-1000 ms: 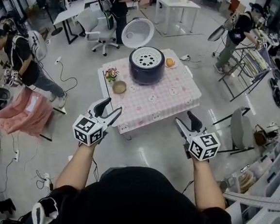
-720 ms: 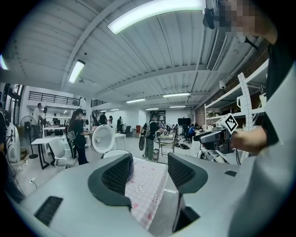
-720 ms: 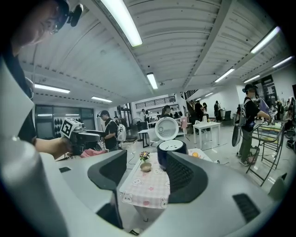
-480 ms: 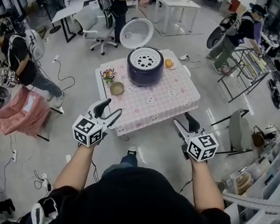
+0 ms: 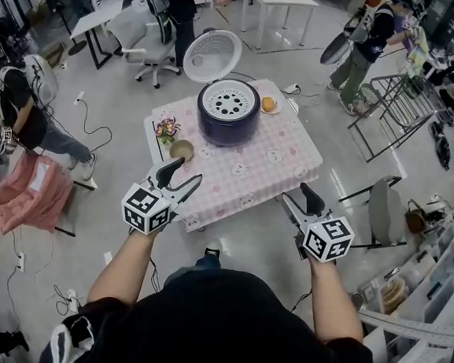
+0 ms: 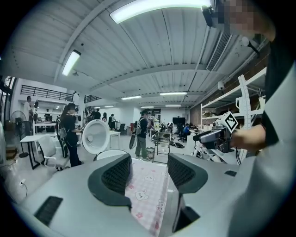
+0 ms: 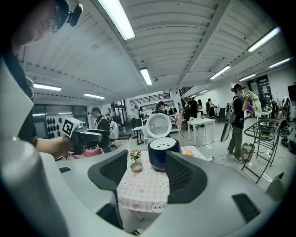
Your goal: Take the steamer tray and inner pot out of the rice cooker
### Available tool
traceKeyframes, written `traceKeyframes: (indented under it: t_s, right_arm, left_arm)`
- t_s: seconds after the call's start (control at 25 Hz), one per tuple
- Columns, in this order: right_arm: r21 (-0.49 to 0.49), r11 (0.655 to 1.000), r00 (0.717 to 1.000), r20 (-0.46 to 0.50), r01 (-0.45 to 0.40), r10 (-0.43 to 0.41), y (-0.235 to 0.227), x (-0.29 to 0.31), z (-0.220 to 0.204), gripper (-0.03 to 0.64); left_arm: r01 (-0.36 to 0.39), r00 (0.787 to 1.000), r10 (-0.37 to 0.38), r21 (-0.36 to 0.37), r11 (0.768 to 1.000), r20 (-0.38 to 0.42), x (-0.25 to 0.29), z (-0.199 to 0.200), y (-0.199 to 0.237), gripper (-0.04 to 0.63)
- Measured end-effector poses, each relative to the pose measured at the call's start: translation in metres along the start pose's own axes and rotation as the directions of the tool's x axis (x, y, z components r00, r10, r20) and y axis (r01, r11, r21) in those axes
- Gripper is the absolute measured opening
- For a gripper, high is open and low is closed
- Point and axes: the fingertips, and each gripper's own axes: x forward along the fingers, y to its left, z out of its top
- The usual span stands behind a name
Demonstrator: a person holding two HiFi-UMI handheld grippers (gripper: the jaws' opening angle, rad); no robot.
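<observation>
Rice cooker point(image 5: 227, 112) sits on the far half of the surface point(image 5: 234, 187). Dark blue body, white lid point(image 5: 212, 55) swung fully up behind it. Steamer tray point(image 5: 228, 100) is seated across the cooker mouth: white disc with rings of round holes, flat and level. Inner pot is under the tray and hidden, so I can't say anything about it. Nothing is out yet.

Around the cooker: orange point(image 5: 268, 104) just to its right, flowers point(image 5: 167, 126) and a small bowl point(image 5: 181, 150) on its near-left side. Pink checked cloth point(image 5: 288, 154) with bunny prints covers the surface in front of the cooker.

Step, as I read it: approach, pre-grasp. Left gripper point(image 5: 182, 173) and right gripper point(image 5: 298, 194) are both held over the floor, short of the surface's near edge and well apart from the cooker. Both have jaws wide with nothing between them. The right gripper view looks straight at the cooker through the gap; the left gripper view sees only cloth.

Next move likely needs:
- get up to the surface and come down over the cooker from the near side
- pinch the tray at its rim
- lift straight up until it clears the mouth

Tray goes first, since the pot can't come out before it. Lid looks clear of the lift path. Bowl and orange are near the cooker, so pick the set-down spot with care.
</observation>
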Motion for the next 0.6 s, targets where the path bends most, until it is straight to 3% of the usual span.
traceKeyframes:
  t_s: [0.6]
  right_arm:
    - [0.013,0.995,0.995,0.000,0.099,-0.099,-0.039,0.069,0.036,0.270]
  left_arm:
    - [0.107,0.994,-0.107,0.002,0.994,0.000,0.074,0.015,0.077,0.278]
